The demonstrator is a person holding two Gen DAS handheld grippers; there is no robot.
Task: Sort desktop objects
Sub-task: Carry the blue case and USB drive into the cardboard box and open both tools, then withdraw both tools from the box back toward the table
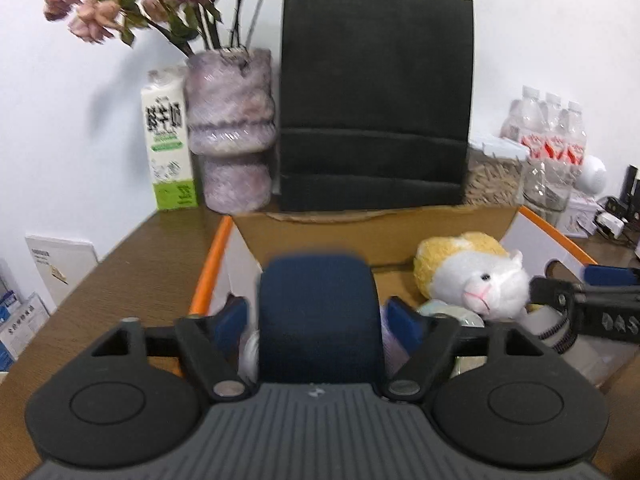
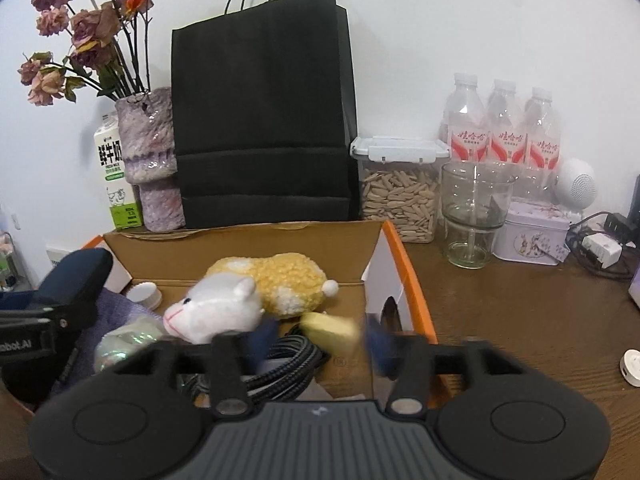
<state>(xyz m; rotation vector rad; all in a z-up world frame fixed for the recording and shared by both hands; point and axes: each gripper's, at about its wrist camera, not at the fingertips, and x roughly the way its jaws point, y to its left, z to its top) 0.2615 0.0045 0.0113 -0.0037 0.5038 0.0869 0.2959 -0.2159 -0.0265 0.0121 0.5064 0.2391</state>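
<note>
Blur over right gripper (image 2: 318, 344), spread around yellow block (image 2: 330, 330); left gripper (image 1: 316, 320) clamped on navy object (image 1: 318, 316), hiding cardboard box (image 1: 360, 232) contents

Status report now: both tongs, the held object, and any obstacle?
Left tongs shut on dark blue case, above cardboard box. Right tongs open, over box. Plush hamster and black cable lie below.

1 open cardboard box with orange edges (image 2: 394, 236), 1 yellow-white plush hamster (image 2: 256, 292), 1 black paper bag (image 2: 260, 120), 3 clear plastic water bottles (image 2: 506, 128), 1 green-white milk carton (image 2: 116, 176), 1 purple vase (image 2: 152, 160), 1 clear glass cup (image 2: 474, 212), 1 seed-filled plastic container (image 2: 398, 188), 1 lilac tin (image 2: 534, 236).
</note>
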